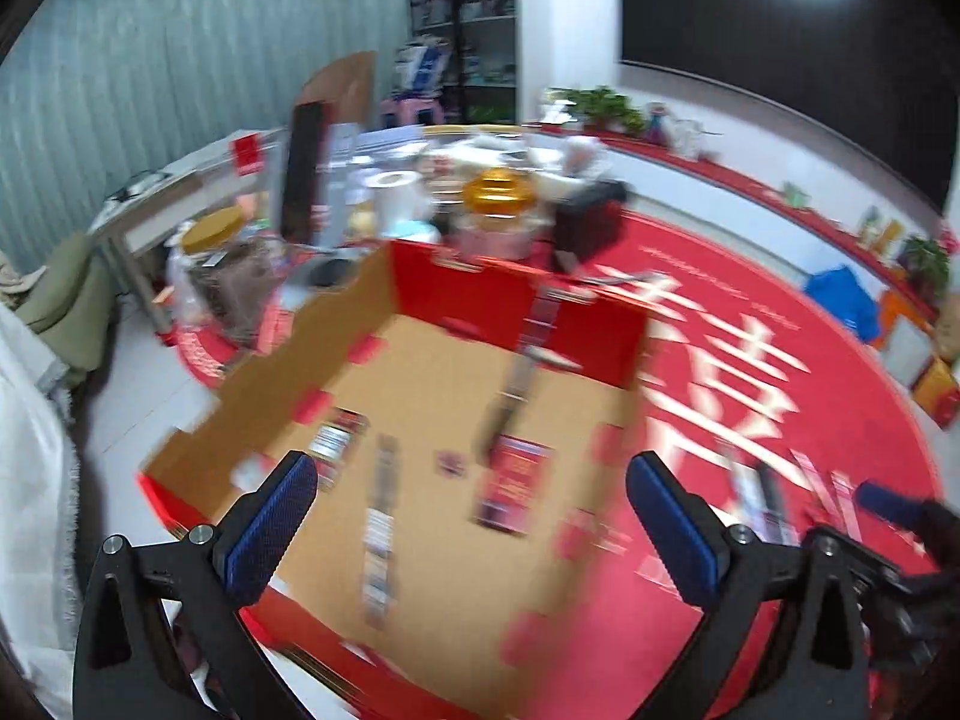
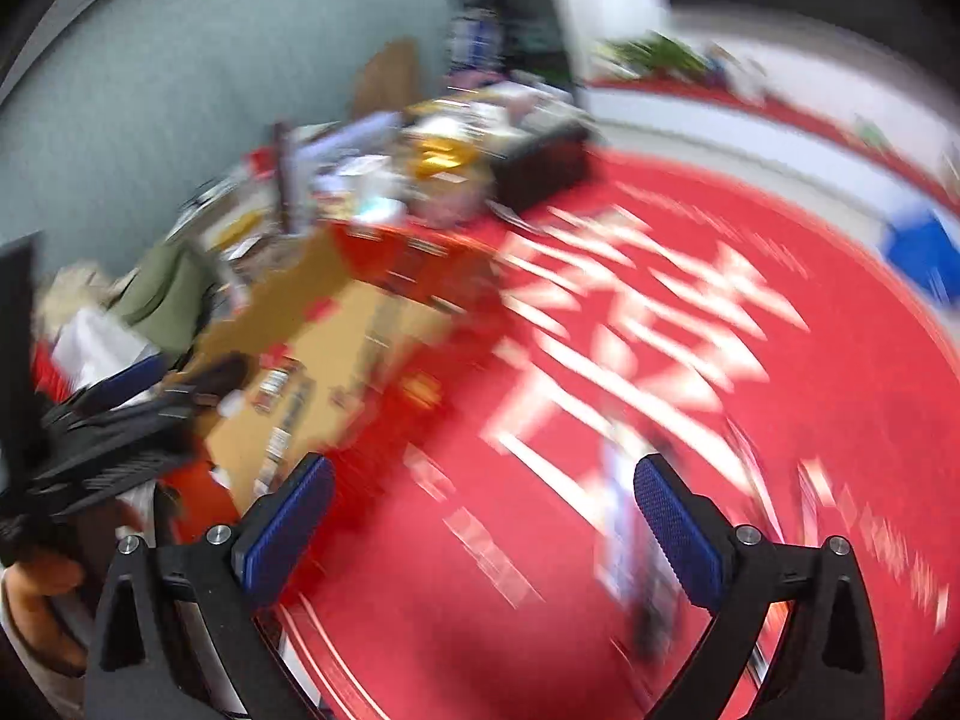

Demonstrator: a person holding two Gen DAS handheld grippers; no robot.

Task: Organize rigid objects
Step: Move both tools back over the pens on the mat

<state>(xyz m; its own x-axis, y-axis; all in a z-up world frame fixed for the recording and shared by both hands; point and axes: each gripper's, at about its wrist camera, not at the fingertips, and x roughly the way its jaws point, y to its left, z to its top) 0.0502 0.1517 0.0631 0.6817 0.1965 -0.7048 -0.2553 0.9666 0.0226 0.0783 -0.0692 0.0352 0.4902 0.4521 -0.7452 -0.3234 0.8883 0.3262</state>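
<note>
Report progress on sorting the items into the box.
Done: several small packs lie in the cardboard box. In hand: nothing; left tool and right tool are both open and empty. Left: blurred items on the red mat, such as those at.

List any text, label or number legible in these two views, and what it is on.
Nothing reads for certain.
Red mat: large white characters, smeared by motion in both views, unreadable.
Packets in the cardboard box: printed labels, blurred.
Red sign on the far table: too small.
Gold-lidded jar: no readable label.
</note>
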